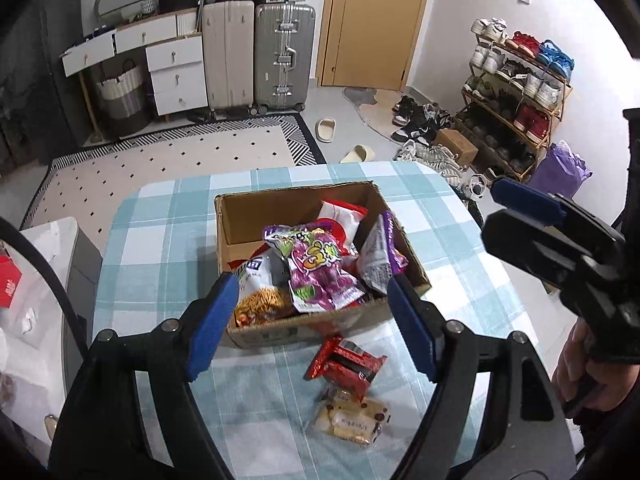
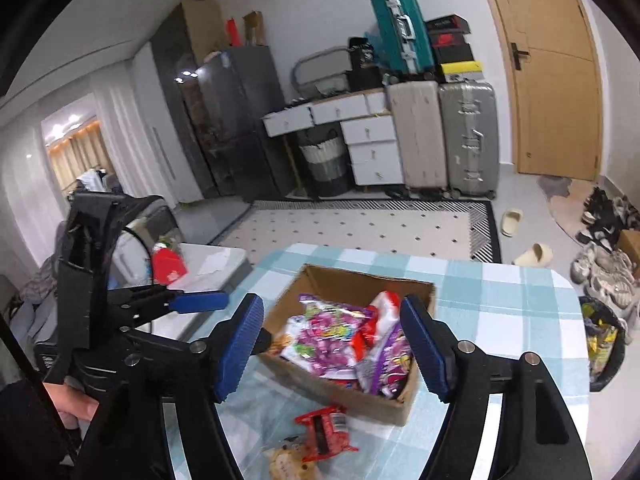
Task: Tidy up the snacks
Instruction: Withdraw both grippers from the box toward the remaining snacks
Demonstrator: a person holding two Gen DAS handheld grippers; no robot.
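Box: cardboard box (image 1: 320, 322) mid-tabletop (image 1: 160, 240), heaped with snacks.
Leftovers: red packet (image 1: 346, 364) and biscuit packet (image 1: 352, 420) lie just before it.
Left hand-held gripper (image 1: 312, 320): released, empty, directly above them, nearer.
Right hand-held gripper (image 2: 332, 344): released, empty.

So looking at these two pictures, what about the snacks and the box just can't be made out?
- Snacks low in the cardboard box: both views, hidden under the purple bag.
- Noodle packet: left wrist view, partly behind the left gripper's blue pad.
- Pale biscuit packet: right wrist view, cut off by the bottom edge and blurred.
- Printing on the red packet: too small in both views.
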